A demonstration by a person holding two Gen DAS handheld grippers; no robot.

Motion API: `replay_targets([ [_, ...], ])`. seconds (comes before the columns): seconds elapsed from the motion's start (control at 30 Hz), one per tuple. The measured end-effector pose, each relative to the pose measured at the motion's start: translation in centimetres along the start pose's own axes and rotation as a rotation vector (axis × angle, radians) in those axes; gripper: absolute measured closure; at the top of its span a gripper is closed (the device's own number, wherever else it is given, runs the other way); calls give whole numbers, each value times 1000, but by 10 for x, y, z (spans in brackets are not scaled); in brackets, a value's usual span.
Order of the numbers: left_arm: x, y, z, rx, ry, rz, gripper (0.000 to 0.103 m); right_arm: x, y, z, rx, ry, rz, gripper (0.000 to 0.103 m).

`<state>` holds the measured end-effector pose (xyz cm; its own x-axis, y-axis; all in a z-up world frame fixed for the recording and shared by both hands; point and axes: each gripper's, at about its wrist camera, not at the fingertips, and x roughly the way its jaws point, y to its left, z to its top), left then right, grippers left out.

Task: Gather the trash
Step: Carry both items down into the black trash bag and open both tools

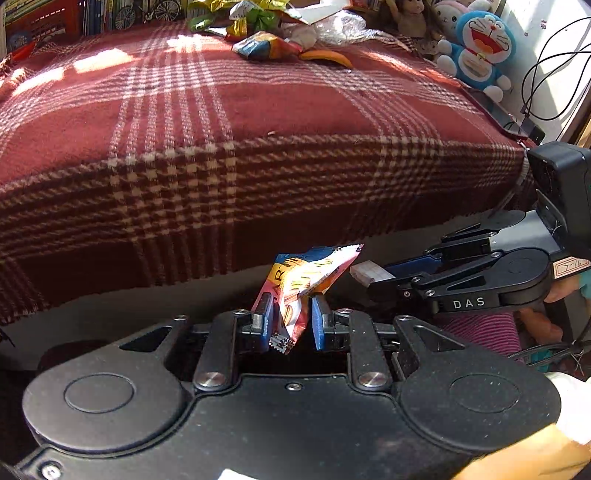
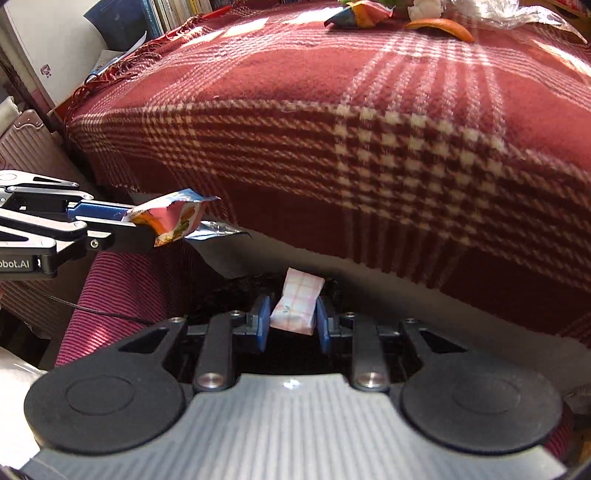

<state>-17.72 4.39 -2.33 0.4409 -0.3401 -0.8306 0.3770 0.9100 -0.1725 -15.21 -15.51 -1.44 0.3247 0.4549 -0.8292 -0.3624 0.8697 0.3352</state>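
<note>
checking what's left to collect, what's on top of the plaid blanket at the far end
On the plaid blanket lie crumpled snack wrappers, an orange peel, a clear plastic bag and a white wad. Whatever lies beneath the heap is covered.

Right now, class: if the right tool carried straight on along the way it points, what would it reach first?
Probably the dark opening just beyond the right tool and its pink checked packet, below the hanging red plaid blanket; depth is unclear.
</note>
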Motion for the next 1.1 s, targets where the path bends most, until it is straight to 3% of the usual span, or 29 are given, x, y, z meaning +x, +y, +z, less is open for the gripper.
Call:
replay_targets([
  [0.1, 28, 6, -3, -12, 94, 22, 82, 12, -3, 0, 25, 39, 9, 71],
  [0.37, 72, 12, -12, -12, 239, 91, 82, 40, -1, 8, 10, 135, -4, 69],
  [0.73, 89, 12, -29, -2, 287, 97, 82, 64, 12, 12, -14, 204, -16, 68],
  [1.1, 94, 10, -20, 3, 291, 104, 79, 65, 11, 16, -11, 213, -22, 62],
])
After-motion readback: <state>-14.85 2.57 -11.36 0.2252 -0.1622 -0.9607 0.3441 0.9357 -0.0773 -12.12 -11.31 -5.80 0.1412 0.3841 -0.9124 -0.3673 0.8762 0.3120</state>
